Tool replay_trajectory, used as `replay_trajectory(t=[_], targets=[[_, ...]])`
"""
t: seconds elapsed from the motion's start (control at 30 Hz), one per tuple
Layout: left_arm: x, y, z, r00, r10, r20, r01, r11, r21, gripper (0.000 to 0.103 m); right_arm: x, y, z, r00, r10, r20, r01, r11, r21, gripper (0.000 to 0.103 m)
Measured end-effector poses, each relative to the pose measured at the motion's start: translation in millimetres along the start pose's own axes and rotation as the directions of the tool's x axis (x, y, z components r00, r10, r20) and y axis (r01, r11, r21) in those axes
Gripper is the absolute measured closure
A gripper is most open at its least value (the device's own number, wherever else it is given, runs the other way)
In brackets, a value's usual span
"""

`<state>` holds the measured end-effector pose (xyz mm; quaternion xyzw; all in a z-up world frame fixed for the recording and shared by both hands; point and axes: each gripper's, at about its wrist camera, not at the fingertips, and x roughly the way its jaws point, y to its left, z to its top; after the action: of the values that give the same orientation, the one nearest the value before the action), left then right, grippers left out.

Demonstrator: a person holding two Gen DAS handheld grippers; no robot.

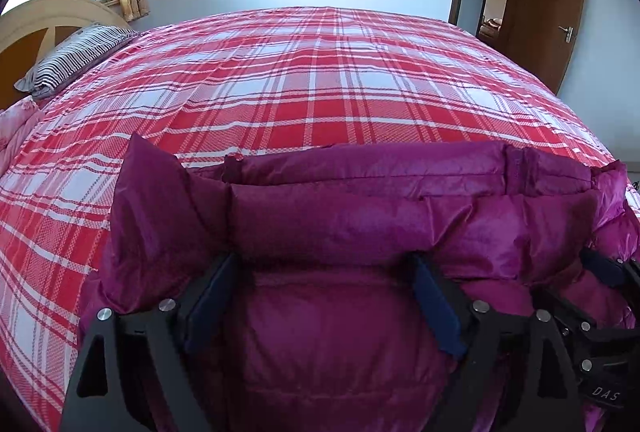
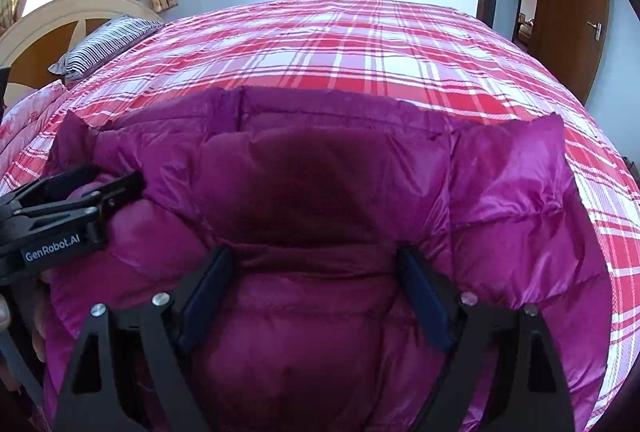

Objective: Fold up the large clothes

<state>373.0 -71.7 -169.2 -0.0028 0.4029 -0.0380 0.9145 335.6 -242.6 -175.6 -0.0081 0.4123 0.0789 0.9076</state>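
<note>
Currently a magenta down jacket [image 1: 360, 216] is seen bunched on the near edge of the plaid bed cover [image 1: 300, 79], well short of the striped pillow [image 1: 76, 55] at the headboard end. Left gripper [image 1: 324, 296] is spread wide, puffy jacket fabric bulging between the two blue pads [image 1: 434, 308]; whether the pads press on it cannot be told, so a firm hold is not confirmed. Right gripper [image 2: 316, 292] is likewise spread wide over a padded section of the jacket, just beside the left one, same doubt on contact. Both tools point down onto the jacket's near part; its far folded edge lies toward the middle of the bed cover. No earlier picture is given, so only this state is noted. Step in hand is judged as setting down or flattening a fold. To be done well: the fold edge should be kept straight and parallel to the near bed edge, both sides let go evenly so the slippery shell is not dragged, and trapped air pressed out of the padding before the next fold is taken. A loose corner at the jacket's left side should be tucked in, else the bundle may spring open. Next grasp is better taken on a seam than on the puffed panels.
</note>
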Motion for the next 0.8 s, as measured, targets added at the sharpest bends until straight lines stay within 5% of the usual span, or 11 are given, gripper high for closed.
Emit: replay_trajectory(t=[0.33,0.43,0.53,0.67,0.8], targets=[[8.5,-3.5,-1.6,1.0,0.012,-0.004,-0.012,1.0,0.009,0.011,-1.6,0.5,3.2,1.0,-0.007,-0.002,0.007,1.0,0.007,0.016],[8.1,-2.4,-2.2,1.0,0.007,0.0,-0.007,1.0,0.004,0.011,-23.7,-15.7,13.8,0.996,0.061,0.067,-0.068,0.99,0.12,0.016],[7.9,-2.2,-2.3,1.0,0.007,0.001,-0.007,1.0,0.004,0.011,-40.9,-34.5,30.8,0.987,0.001,0.163,-0.032,0.982,0.187,0.016],[7.7,-2.5,-2.6,1.0,0.007,0.002,-0.007,1.0,0.004,0.011,-8.8,-60.5,34.9,0.993,-0.085,0.08,0.065,0.973,0.221,0.016],[7.7,-2.4,-2.5,1.0,0.009,-0.001,-0.009,1.0,0.007,0.011,12.2,-70.6,27.4,0.996,-0.075,0.044,0.062,0.967,0.248,0.013]])
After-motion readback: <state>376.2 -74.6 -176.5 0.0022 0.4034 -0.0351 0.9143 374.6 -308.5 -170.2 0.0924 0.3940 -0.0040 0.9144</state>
